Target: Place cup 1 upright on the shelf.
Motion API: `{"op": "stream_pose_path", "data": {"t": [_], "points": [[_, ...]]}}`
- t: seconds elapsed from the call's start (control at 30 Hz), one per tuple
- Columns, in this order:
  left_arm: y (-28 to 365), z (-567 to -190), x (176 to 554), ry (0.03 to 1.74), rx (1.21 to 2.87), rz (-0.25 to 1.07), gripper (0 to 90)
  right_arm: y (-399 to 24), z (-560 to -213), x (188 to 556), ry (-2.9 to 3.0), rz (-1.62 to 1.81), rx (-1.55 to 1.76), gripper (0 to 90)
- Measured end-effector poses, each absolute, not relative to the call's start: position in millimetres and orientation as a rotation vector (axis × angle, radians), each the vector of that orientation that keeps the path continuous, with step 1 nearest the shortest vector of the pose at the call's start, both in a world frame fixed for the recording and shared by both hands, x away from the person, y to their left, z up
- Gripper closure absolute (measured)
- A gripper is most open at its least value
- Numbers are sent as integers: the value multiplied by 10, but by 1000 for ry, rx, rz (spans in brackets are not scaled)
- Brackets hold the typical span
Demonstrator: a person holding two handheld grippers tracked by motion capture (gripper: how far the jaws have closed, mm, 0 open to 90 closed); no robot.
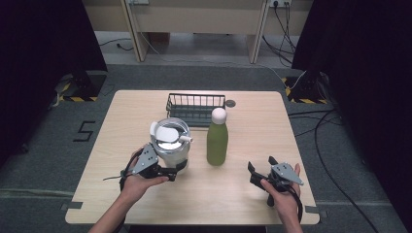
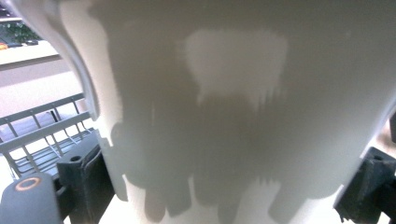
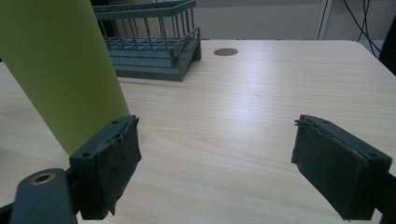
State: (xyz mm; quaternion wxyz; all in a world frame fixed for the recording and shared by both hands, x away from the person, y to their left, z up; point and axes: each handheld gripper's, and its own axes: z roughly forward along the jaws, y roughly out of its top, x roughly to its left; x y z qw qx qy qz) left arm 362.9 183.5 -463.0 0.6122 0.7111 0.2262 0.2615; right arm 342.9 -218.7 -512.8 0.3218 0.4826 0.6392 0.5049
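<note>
Gripping the white jug point(image 1: 170, 145) between our left gripper's point(image 1: 176, 170) jaws, we rest our right gripper point(image 1: 260, 170) wide apart and empty near the green bottle point(image 1: 217, 143).

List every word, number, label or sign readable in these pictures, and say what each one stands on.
"5": dark figure marked on the grey floor left of the table.
Nothing readable on the green bottle, the white jug or the wire basket.
The yellow-and-black striped strips on the floor are hazard marking and carry no text.
</note>
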Motion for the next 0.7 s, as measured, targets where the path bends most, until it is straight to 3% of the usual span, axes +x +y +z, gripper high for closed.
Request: {"op": "stream_pose_path", "data": {"t": [0.7], "points": [[1810, -4531, 3890, 555, 1606, 636, 104, -2180, -5127, 3430, 1678, 1332, 1265, 149]]}}
